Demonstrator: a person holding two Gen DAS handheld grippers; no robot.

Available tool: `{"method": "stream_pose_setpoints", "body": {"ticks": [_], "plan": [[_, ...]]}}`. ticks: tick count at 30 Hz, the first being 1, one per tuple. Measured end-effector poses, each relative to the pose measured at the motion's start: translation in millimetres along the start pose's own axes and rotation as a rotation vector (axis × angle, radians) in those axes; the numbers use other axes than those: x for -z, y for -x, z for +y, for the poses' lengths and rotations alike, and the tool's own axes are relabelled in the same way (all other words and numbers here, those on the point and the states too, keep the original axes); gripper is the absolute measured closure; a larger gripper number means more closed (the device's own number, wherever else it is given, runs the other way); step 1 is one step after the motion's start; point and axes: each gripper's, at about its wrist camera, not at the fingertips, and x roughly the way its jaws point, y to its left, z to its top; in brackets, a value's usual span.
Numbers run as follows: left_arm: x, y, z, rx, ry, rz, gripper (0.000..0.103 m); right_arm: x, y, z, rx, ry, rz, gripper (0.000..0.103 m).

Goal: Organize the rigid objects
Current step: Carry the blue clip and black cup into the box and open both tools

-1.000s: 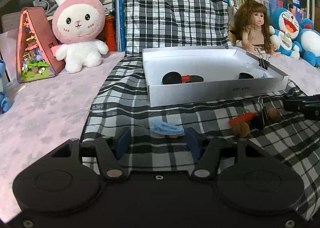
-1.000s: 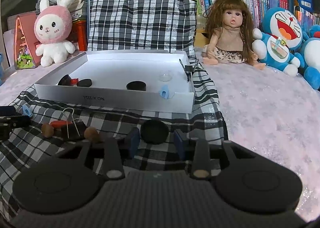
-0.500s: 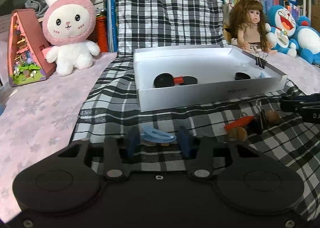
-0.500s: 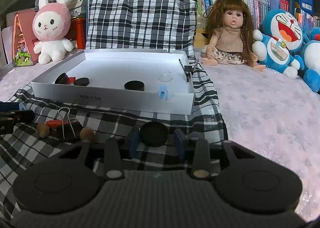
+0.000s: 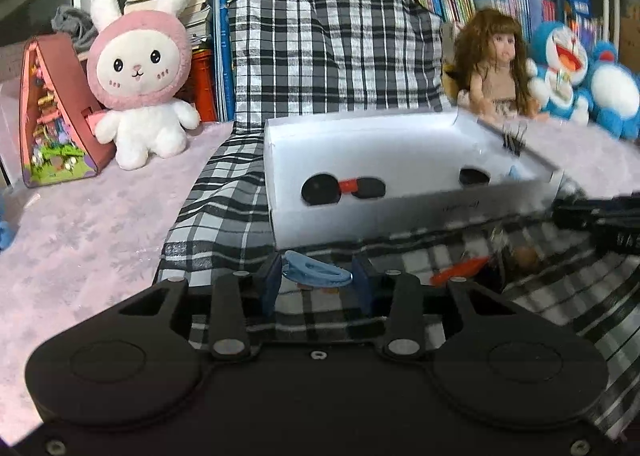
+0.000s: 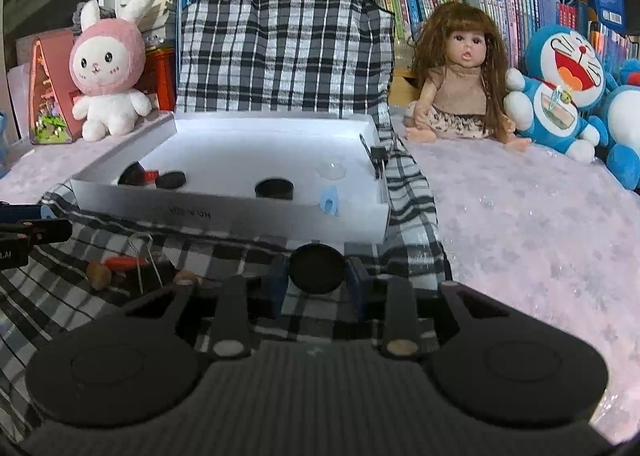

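From your left wrist view, your left gripper has just been closing its jaws, and they now clamp a flat blue plastic clip sitting on the checked cloth, just in front of the white box. That clip is thin and lies slantwise between the pads, so it may twist or pop out as you lift. The box's near wall stands close ahead, and a low carry could knock the clip against it. An orange piece and a brown bead lie to the right.

From your right wrist view, your right gripper has also just been closing, and its jaws grip a black round disc by its edges, just short of the box. A round rim held at two points can pivot or slip. Mind the binder clip on the box's right wall.
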Motion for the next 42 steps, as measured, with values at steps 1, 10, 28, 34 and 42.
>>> {"method": "stream_pose_setpoints", "body": {"ticks": [1,10,28,34,42], "plan": [[-4.2,1.2,1.8,0.008,0.014,-0.001,0.067,-3.8,1.7,0.3,-0.002,0.001,-0.004,0.066],[-50.0,1.1,7.0,0.042,0.048,-0.016,0.067,-50.4,0.9,1.1,-0.035,0.008,0.014,0.066],[-126.2,-101.3,10.7,0.114,0.171,0.123,0.067,-115.4,-84.2,1.1,-0.106,-0.09,0.201,0.066],[-124.7,-137.6,7.2,0.081,0.168,0.181,0.067,-113.1,-118.3,4.2,-0.087,-0.11,0.263,0.066],[-117.4,-159.8,6.5,0.05,0.189,0.194,0.067,-106.5,-138.7,6.7,-0.067,-0.095,0.298,0.066]]}}
